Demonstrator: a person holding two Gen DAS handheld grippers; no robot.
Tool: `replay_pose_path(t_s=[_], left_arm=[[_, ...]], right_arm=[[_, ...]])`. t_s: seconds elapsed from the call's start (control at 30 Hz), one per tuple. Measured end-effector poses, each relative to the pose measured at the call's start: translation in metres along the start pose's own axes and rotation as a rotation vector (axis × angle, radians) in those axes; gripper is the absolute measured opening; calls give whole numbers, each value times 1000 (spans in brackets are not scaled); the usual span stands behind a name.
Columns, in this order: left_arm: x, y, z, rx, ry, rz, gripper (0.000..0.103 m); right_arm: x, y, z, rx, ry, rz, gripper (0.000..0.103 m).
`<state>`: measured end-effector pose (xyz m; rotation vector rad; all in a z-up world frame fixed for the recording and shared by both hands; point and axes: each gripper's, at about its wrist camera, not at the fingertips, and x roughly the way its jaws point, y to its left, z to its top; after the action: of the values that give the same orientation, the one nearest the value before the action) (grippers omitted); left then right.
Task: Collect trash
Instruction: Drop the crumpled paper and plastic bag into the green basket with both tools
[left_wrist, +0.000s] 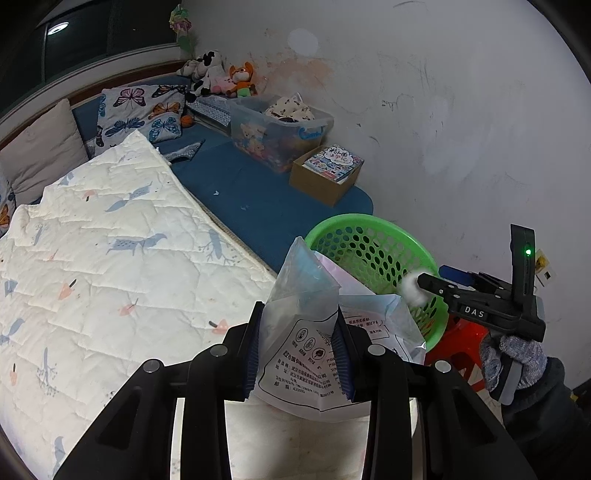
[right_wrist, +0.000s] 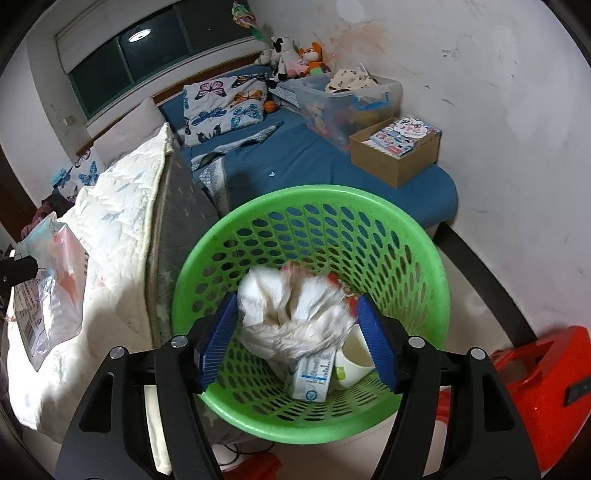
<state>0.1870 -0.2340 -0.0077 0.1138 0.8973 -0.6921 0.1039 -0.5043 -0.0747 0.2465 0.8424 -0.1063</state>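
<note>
My left gripper (left_wrist: 299, 314) is shut on a clear printed plastic bag (left_wrist: 303, 280), held above the quilt's edge; the same bag (right_wrist: 55, 266) shows at the far left of the right wrist view. My right gripper (right_wrist: 295, 299) hangs over the green perforated basket (right_wrist: 314, 192), its blue pads (right_wrist: 218, 332) spread. A crumpled white wad (right_wrist: 295, 314) is blurred between them, loose from the pads, over the basket's inside. In the left wrist view the right gripper (left_wrist: 421, 282) and the wad (left_wrist: 410, 291) sit above the basket (left_wrist: 369, 236). A paper cup (right_wrist: 354, 354) and a small carton (right_wrist: 314, 373) lie inside.
The bed's white quilt (left_wrist: 110, 258) lies left of the basket, with blue sheet (left_wrist: 258, 192) behind. A cardboard box of books (left_wrist: 325, 173) and a clear storage bin (left_wrist: 280, 129) stand by the wall. A red plastic stool (right_wrist: 546, 387) is on the floor at right.
</note>
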Motion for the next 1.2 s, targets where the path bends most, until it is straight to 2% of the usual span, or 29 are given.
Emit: replay_pose_path(t_s=[0.6, 1.2], left_arm=[[52, -43, 25, 82, 36, 40, 34], [91, -72, 23, 142, 63, 109, 35]], right_arm=[[-14, -19, -6, 31, -26, 24, 71], [-18, -24, -12, 42, -26, 34, 76]])
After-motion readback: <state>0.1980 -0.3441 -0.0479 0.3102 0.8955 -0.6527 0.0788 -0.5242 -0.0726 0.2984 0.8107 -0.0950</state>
